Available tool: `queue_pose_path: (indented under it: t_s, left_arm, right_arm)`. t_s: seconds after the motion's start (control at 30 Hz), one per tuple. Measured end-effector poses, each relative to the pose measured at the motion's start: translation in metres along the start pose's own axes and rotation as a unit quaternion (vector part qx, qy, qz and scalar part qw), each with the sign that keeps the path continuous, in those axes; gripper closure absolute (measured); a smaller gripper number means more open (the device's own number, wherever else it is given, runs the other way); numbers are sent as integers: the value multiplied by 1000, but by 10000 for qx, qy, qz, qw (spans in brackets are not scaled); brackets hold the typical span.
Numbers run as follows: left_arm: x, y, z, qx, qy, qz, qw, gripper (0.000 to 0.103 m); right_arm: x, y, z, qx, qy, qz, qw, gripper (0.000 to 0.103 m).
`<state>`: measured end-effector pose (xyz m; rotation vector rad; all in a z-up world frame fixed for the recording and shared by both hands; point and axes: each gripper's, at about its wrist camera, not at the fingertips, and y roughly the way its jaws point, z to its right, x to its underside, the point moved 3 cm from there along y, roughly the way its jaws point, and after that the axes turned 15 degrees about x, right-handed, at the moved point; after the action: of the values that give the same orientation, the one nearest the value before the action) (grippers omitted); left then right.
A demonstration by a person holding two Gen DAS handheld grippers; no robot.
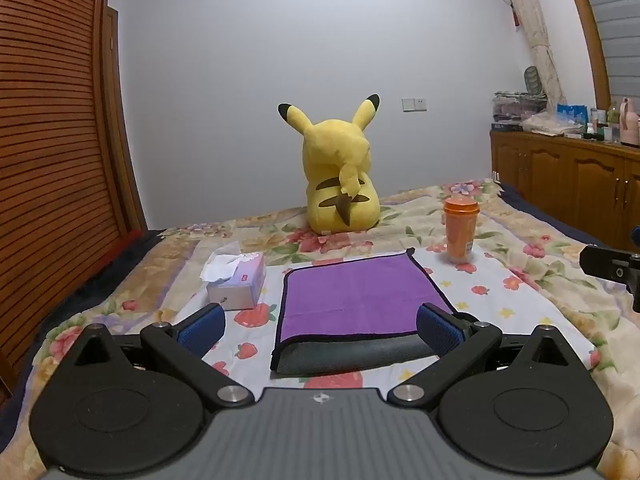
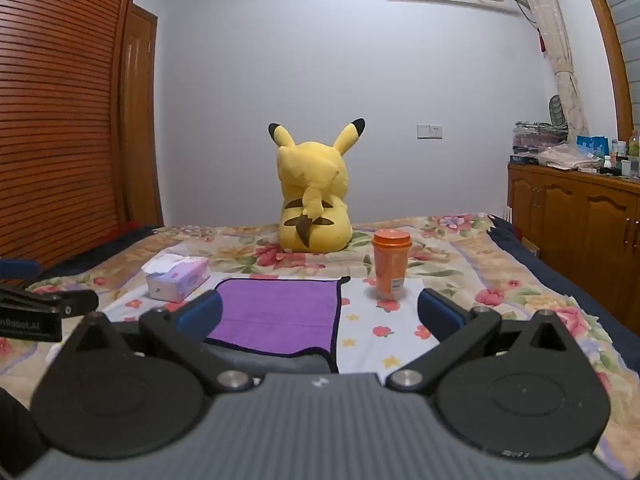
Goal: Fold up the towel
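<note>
A purple towel (image 1: 356, 296) with dark trim lies folded on the bed, its grey underside showing along the near edge. It also shows in the right wrist view (image 2: 276, 316). My left gripper (image 1: 320, 326) is open and empty, its blue pads (image 1: 202, 330) either side of the towel's near edge, above it. My right gripper (image 2: 320, 312) is open and empty, above the towel's near right corner. The right gripper's body shows at the right edge of the left wrist view (image 1: 612, 268).
A tissue box (image 1: 236, 282) sits left of the towel. An orange cup (image 1: 460, 228) stands at its far right. A yellow Pikachu plush (image 1: 340, 176) sits behind. A floral bedspread (image 1: 520, 280) covers the bed. A wooden wardrobe (image 1: 52, 160) stands left, cabinets (image 1: 568, 184) right.
</note>
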<state>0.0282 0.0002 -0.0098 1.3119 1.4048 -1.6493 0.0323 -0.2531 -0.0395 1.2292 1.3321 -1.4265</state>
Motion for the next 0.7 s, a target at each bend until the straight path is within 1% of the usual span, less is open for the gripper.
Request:
queue_pose_path:
  t_s: [0.7]
  left_arm:
    - [0,0,0,-25,27,19,10000,0]
  right_arm:
    - [-2,-2,-1,12,-12,-10,10000,0]
